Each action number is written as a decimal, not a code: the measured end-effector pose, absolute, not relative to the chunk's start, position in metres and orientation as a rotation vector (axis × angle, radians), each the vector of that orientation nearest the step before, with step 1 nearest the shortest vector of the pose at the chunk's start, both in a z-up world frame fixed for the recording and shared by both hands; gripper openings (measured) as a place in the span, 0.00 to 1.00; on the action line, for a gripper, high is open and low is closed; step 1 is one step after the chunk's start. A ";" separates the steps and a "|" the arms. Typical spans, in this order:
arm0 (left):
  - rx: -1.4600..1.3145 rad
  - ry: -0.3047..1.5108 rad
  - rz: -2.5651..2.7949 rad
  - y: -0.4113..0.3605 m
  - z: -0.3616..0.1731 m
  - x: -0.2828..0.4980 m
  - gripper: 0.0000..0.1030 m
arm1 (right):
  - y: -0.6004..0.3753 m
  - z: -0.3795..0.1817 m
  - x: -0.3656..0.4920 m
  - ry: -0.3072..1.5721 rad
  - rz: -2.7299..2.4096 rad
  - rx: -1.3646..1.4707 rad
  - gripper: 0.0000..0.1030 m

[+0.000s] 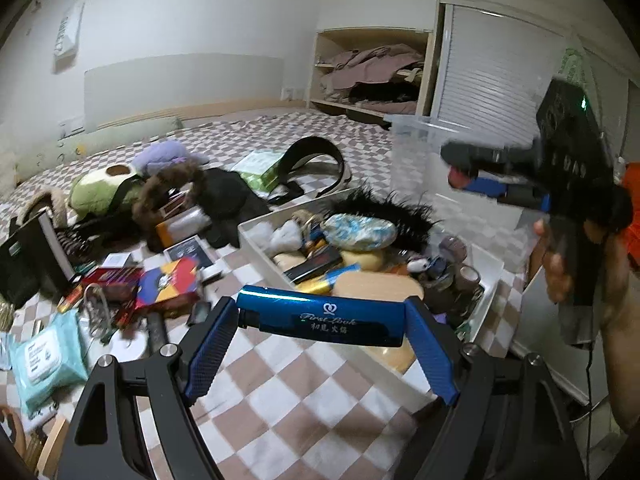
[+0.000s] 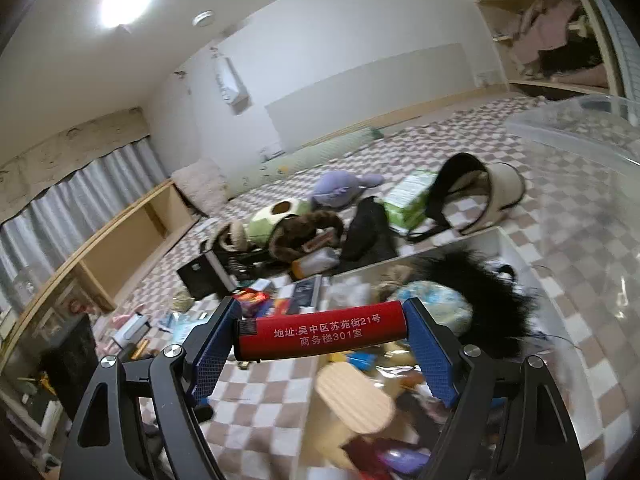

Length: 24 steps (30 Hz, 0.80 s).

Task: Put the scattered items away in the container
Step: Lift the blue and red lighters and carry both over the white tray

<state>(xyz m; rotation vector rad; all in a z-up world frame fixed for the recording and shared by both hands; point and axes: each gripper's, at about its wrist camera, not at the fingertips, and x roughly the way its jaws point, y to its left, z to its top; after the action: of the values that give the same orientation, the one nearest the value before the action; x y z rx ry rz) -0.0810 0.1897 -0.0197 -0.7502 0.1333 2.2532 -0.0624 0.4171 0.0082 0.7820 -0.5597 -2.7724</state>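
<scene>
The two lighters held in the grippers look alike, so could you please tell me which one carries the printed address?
The red lighter in the right gripper; white Chinese address lettering runs along it. The blue lighter in the left gripper shows a heart logo instead.

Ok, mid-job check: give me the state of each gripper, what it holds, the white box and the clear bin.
Left gripper: shut on the blue lighter, gripped end to end.
Blue lighter: held crosswise, off the checkered blanket.
Right gripper: shut on the red lighter.
Red lighter: held crosswise, lifted.
White box: open, already crowded with items.
Clear bin: open-topped, contents unclear.
Wet wipes pack: lying on the blanket, not yet tidied.
</scene>
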 end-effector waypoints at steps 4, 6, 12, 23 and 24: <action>-0.739 0.142 2.241 0.203 -0.013 -0.083 0.81 | 0.434 -0.004 -0.057 -0.585 -2.793 0.826 0.80; -0.735 0.143 2.235 0.208 -0.010 -0.085 0.81 | 0.438 -0.013 -0.056 -0.595 -2.794 0.854 0.80; -0.734 0.149 2.229 0.225 0.000 -0.093 0.81 | 0.447 -0.038 -0.052 -0.598 -2.788 0.943 0.80; -0.762 0.140 2.197 0.257 0.006 -0.113 0.81 | 0.435 -0.068 -0.037 -0.504 -2.768 1.056 0.80; -0.770 0.141 2.195 0.261 0.005 -0.115 0.81 | 0.434 -0.071 -0.036 -0.500 -2.765 1.065 0.80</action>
<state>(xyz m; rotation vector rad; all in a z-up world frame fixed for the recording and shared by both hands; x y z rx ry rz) -0.1147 0.2606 0.0048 -0.7701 0.1413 2.1949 -0.0358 0.4337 -0.0709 1.0651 -0.4998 -2.7645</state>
